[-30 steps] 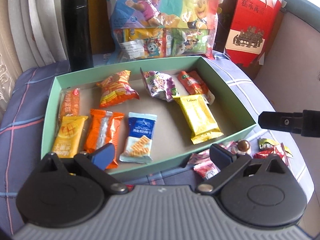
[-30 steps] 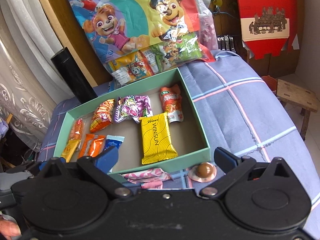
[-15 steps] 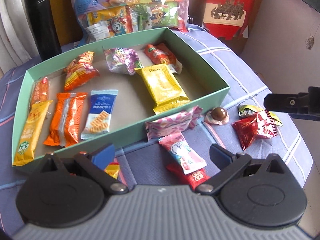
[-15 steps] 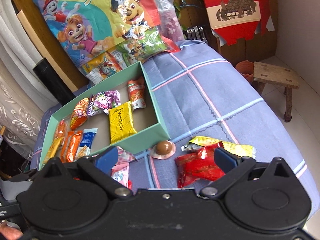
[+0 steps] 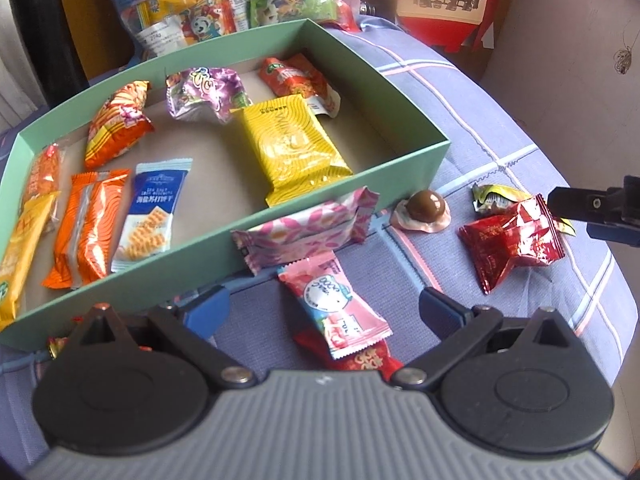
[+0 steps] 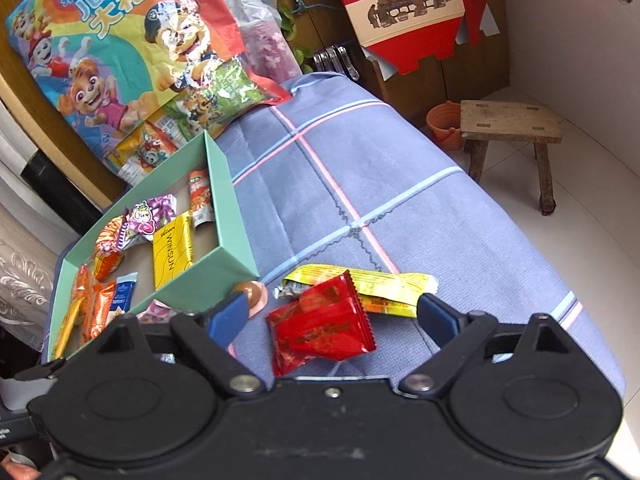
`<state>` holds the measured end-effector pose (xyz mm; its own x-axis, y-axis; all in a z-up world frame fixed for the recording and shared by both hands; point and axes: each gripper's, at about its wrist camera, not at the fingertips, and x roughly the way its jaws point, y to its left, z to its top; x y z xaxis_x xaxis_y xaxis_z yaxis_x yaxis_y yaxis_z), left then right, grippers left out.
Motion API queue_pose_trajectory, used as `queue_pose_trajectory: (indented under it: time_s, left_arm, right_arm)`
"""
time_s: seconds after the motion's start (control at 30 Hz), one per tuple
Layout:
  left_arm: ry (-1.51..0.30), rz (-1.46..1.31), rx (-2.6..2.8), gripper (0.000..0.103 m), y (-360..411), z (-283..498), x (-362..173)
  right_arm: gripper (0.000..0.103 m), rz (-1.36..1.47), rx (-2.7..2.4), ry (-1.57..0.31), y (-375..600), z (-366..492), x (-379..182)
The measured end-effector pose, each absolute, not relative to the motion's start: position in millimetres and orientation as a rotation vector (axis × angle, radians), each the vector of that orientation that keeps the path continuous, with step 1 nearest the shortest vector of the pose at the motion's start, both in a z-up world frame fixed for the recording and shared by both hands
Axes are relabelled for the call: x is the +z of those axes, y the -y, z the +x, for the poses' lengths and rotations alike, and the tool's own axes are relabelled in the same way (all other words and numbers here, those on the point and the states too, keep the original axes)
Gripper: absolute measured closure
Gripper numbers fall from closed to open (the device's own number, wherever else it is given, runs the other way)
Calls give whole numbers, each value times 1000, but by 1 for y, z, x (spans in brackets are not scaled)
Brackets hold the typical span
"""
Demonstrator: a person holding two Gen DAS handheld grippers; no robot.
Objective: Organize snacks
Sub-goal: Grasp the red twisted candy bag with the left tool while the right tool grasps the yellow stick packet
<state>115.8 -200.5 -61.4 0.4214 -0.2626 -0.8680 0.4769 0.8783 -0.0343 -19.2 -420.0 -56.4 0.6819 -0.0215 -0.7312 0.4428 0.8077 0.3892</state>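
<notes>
The left wrist camera is looking forward and down from close above the near wall of the green box [image 5: 280,216]. The right wrist camera is sitting further right, facing along the checked cloth [image 6: 400,200] toward a stool [image 6: 512,128]. Both are sharing the box [image 6: 236,208] and the red packet [image 5: 516,240] [image 6: 324,328].

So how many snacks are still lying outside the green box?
6, maybe more hidden: pink flowered pack against the box, pink-blue pack over a red one, chocolate ball, red packet, yellow wrapper.
</notes>
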Motion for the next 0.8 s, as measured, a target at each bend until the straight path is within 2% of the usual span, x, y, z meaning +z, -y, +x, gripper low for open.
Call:
queue_pose_trajectory:
  time_s: [0.17, 0.33, 0.43, 0.6, 0.8]
  left_arm:
    - [-1038, 229, -471, 5, 201, 120, -65]
    - [-1052, 227, -476, 12, 204, 122, -71]
    - [-1041, 233, -488, 12, 206, 119, -68]
    - [-1001, 246, -542, 12, 214, 112, -57]
    - [-1005, 253, -653, 12, 233, 103, -54]
  right_arm:
    - [25, 570, -262, -769, 419, -11, -61]
    - [25, 520, -249, -749, 425, 13, -56]
    - [26, 526, -230, -789, 431, 30, -67]
    - [38, 679, -133, -881, 427, 32, -87]
    - [39, 748, -78, -871, 421, 10, -81]
